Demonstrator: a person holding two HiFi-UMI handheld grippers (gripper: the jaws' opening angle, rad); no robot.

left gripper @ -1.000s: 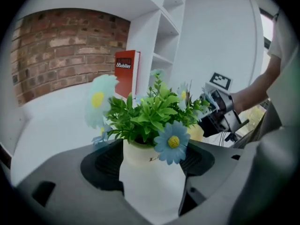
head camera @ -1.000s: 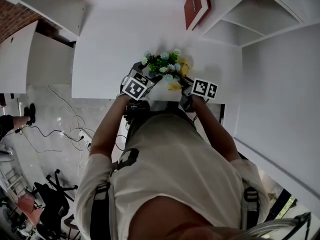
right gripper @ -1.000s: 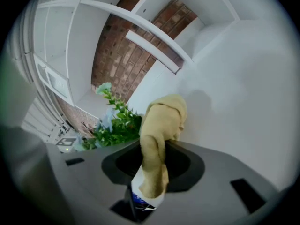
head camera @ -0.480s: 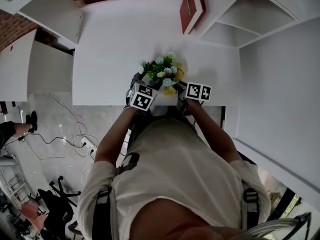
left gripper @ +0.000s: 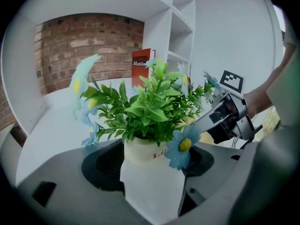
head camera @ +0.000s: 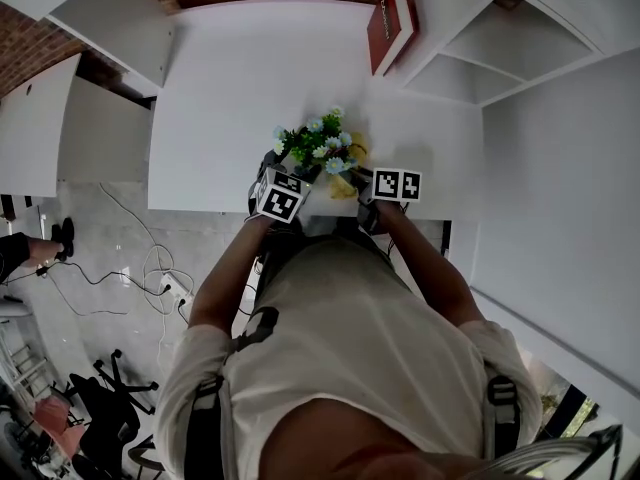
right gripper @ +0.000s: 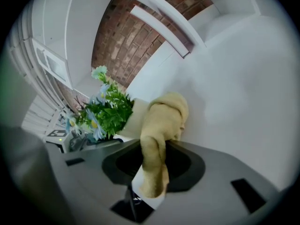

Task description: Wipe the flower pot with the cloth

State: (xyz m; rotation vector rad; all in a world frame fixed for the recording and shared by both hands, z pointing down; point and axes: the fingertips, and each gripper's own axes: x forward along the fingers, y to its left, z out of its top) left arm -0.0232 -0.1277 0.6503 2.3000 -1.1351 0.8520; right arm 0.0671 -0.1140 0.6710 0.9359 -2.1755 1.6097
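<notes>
flower pot [left gripper: 151, 159], low at the frame's centre, is clamped by the left gripper [head camera: 281, 190]; the yellow cloth [right gripper: 159, 125] is pinched in the right gripper [head camera: 388, 190] against its side. wiping is judged underway; an unwiped part should be swept next.

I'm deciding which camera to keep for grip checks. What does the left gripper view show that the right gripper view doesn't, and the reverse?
Only the left gripper view: the left gripper clamped on the white flower pot, the lettering on the pot, and a red book on the shelf.
Only the right gripper view: the right gripper shut on the yellow cloth, whose bunched end seems to lie against the pot's side.
Both: the pot's green plant with blue flowers, the brick wall and the white table.
</notes>
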